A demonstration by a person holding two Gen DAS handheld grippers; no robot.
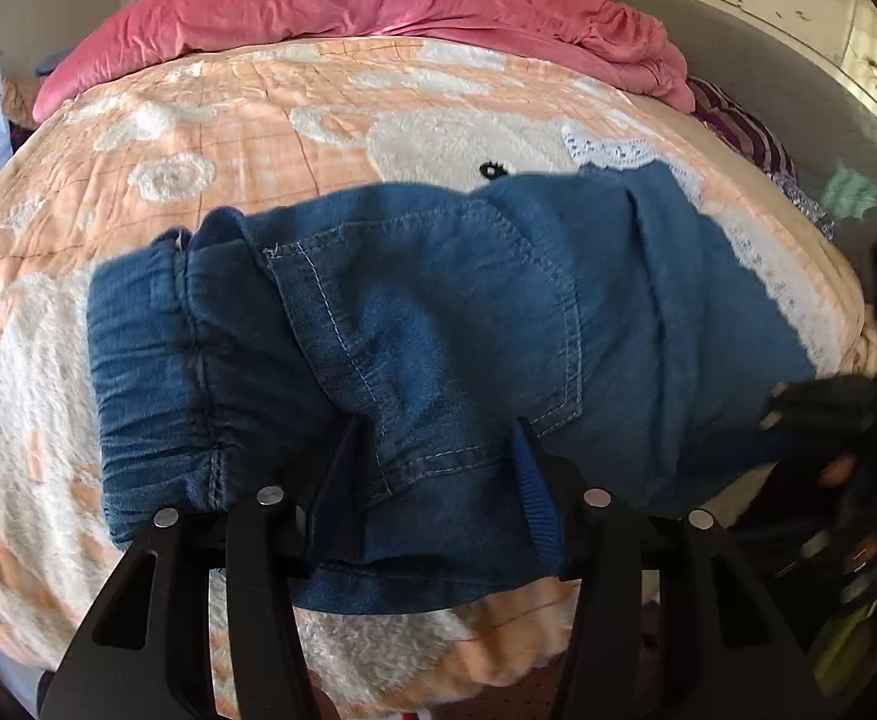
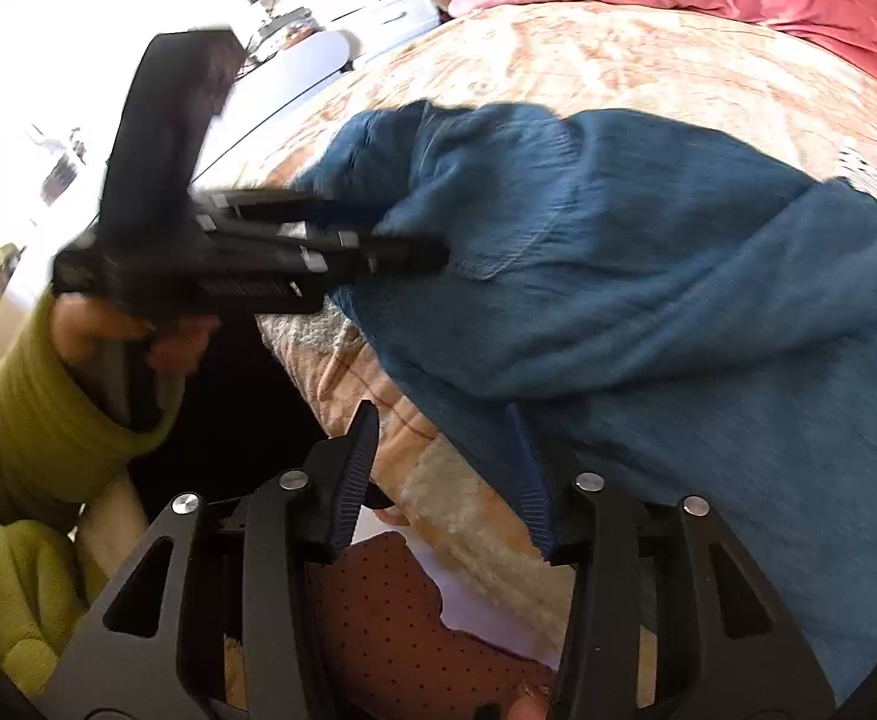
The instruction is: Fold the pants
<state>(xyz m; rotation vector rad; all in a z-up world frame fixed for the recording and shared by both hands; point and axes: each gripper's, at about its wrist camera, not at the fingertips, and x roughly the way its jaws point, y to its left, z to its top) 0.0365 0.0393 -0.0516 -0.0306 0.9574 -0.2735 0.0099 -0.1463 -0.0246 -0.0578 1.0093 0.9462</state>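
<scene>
Nearest in the left wrist view, the left gripper (image 1: pixel 438 480) has its jaws spread, with a fold of the blue denim pants (image 1: pixel 438 312) bunched between the ribbed blue pads (image 1: pixel 537 492). Whether the pads press on the cloth cannot be told. In the right wrist view, the right gripper (image 2: pixel 444 474) is spread too; its left finger stands over bare blanket at the bed's near edge, while its right finger lies against the near hem of the pants (image 2: pixel 648 312), pinching nothing.

The pants lie crumpled across the near part of the bed, on a fluffy peach-and-white blanket (image 1: pixel 228 138). The elastic waistband (image 1: pixel 150 360) sits to the left, a stitched back pocket (image 1: pixel 456 324) faces up in the middle, and the legs run off to the right.

To the left in the right wrist view, a hand (image 2: pixel 132 330) in a green fleece sleeve (image 2: pixel 36 420) holds the left gripper's body, blurred, its tips at the waist end of the denim.

Farther off, a white lace patch (image 1: pixel 612 150) shows just beyond the pants. At the far end of the bed lies a rumpled pink quilt (image 1: pixel 378 6). White drawers (image 2: pixel 378 0) stand beyond the bed's far left corner.
</scene>
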